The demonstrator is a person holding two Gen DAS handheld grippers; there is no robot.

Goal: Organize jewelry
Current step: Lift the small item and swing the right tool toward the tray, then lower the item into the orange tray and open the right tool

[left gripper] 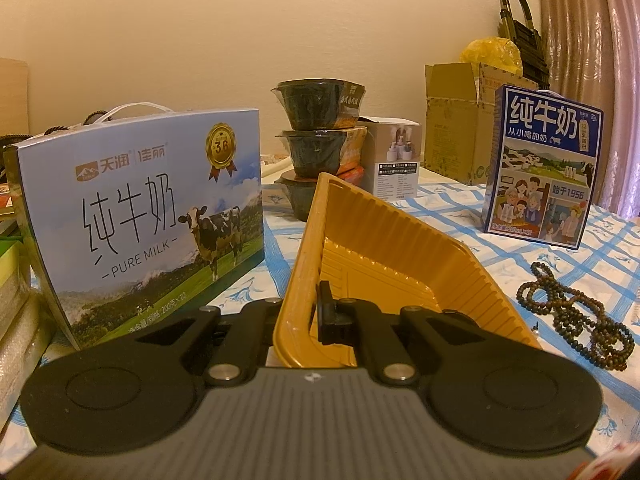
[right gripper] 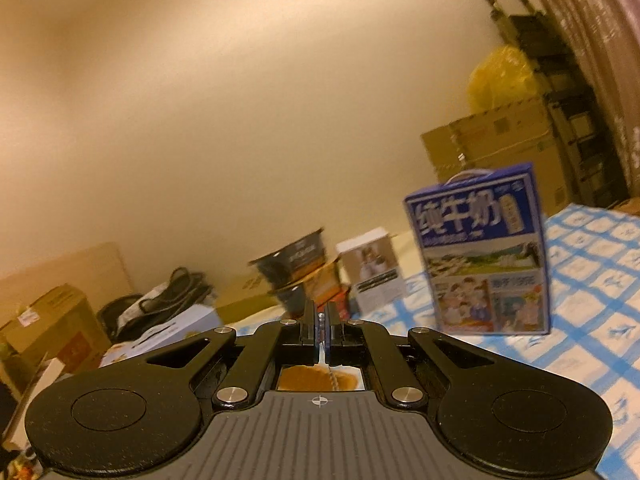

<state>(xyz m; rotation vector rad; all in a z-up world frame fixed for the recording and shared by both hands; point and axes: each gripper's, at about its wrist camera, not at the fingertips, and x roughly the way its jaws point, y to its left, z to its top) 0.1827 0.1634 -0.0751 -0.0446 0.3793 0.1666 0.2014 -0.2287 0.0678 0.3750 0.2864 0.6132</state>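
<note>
We keep the yellow tray tilted and steady: left gripper is pinching its near rim. Right gripper is pressed together on a thin chain that hangs over the tray; lower it in slowly. Bead necklace lies on the tablecloth, right of the tray.

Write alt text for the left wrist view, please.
The left gripper is shut on the rim of a tilted yellow tray above a blue checked cloth. Dark beads lie on the right, milk boxes behind.
</note>
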